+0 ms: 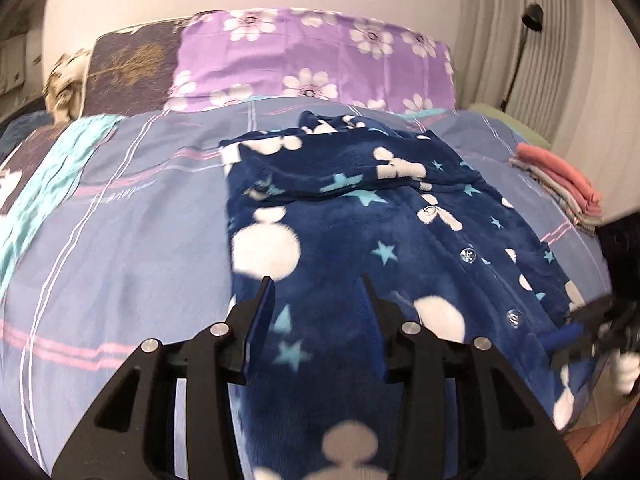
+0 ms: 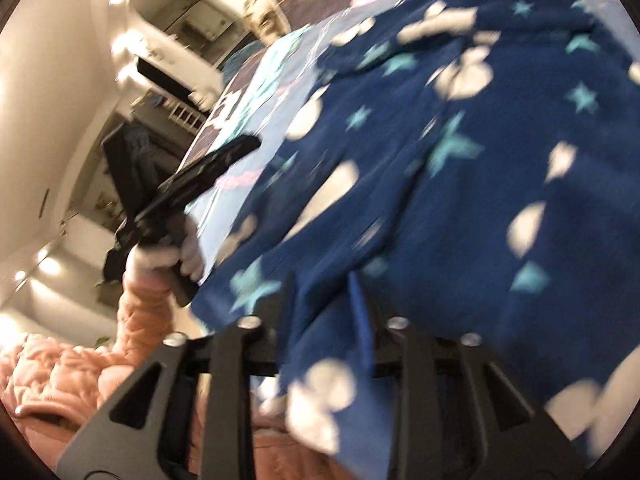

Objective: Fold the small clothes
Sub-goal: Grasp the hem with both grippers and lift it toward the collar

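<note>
My left camera looks down along its fingers, up the bed (image 1: 120,216) toward the pillows (image 1: 312,60). My right camera sits close and tilted. Both see the blue star pajama top (image 1: 360,216).

Fluffy fleece garment (image 1: 352,232), smooth cotton bedsheet (image 1: 132,248)

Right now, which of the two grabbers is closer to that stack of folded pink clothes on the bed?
Right. The right gripper is at the blue fleece garment's right edge, below the folded stack. The left gripper hovers over the garment's lower left part, farther away.
</note>
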